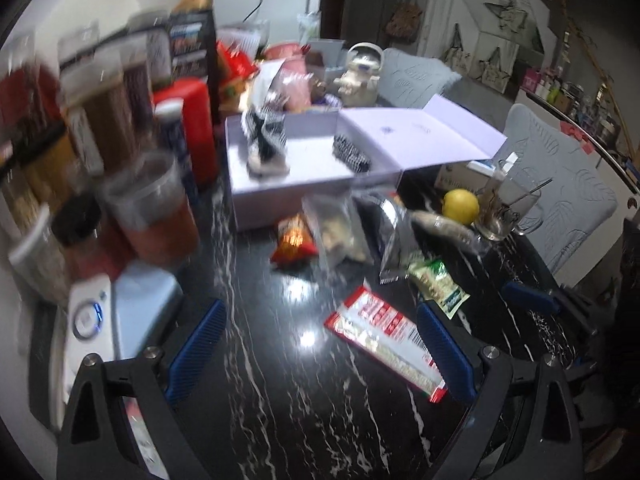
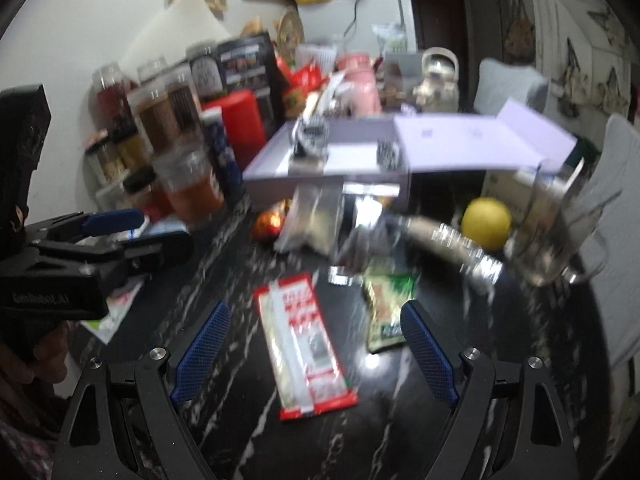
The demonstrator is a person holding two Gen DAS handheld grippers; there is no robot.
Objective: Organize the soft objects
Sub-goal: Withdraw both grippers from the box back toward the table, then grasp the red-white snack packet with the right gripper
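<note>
My left gripper (image 1: 320,344) is open over the black marble table (image 1: 256,400); part of a red-and-white packet (image 1: 384,336) lies below, by its right pad. My right gripper (image 2: 316,344) is open too, and the same packet (image 2: 306,344) lies flat on the table between its pads, untouched. A green packet (image 2: 386,304) is just ahead of the right pad. Farther back are an orange snack bag (image 1: 294,240), a clear bag (image 1: 336,228) and a silvery bag (image 1: 386,232). Behind them an open lilac box (image 1: 304,184) holds two checkered soft items (image 1: 266,144) (image 1: 352,152).
Tall jars and a red canister (image 1: 196,128) crowd the left side, with a white device (image 1: 90,320) near the left pad. A lemon (image 1: 460,206) and a glass mug (image 1: 504,208) stand at the right. My left gripper (image 2: 160,228) shows at the right wrist view's left.
</note>
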